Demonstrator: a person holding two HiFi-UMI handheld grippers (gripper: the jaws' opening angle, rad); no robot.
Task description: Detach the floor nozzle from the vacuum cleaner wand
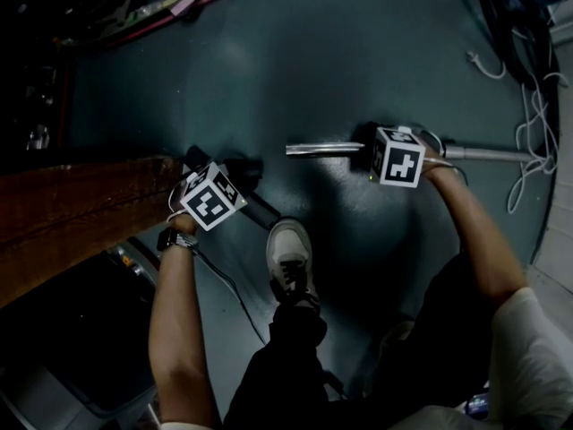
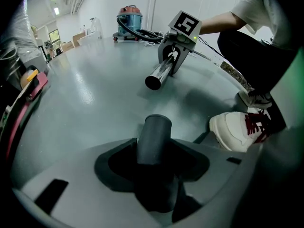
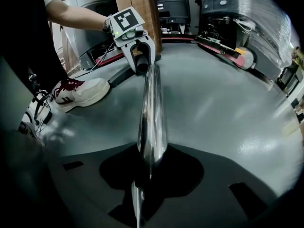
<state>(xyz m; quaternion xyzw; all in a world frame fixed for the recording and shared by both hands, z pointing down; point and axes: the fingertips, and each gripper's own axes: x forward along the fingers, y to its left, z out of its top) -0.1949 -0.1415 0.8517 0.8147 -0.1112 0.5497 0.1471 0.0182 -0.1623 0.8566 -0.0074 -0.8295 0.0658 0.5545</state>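
Floor nozzle (image 2: 154,137): only its dark grey neck shows clearly, a short round tube with an open top end, tilted away from the left gripper's camera. It is off the wand. A darker part of it runs low along the floor (image 1: 295,61) toward a white shoe (image 1: 288,256); whether the shoe stands on it I cannot tell. Place: low on the floor, toward the edge lined by a wooden board (image 1: 81,204).

Wand (image 1: 322,148): bright chrome tube, straight. Its open end (image 2: 153,82) is bare and points at the nozzle neck, apart from it. It hangs over the middle of the floor, its far end running toward the edge where white cables (image 1: 533,124) lie.

Left gripper (image 3: 140,60): jaws fairly wide, set on either side of the nozzle neck and holding it. It points steeply down. The forearm comes straight up from the lower left of the head view, with a watch (image 1: 176,239) on the wrist.

Right gripper (image 2: 170,61): jaws at mid width, clamped on the wand a little back from its open end. It also points steeply down. The forearm slants in from the lower right.

A canister vacuum (image 2: 129,18) stands at the far edge of the floor.
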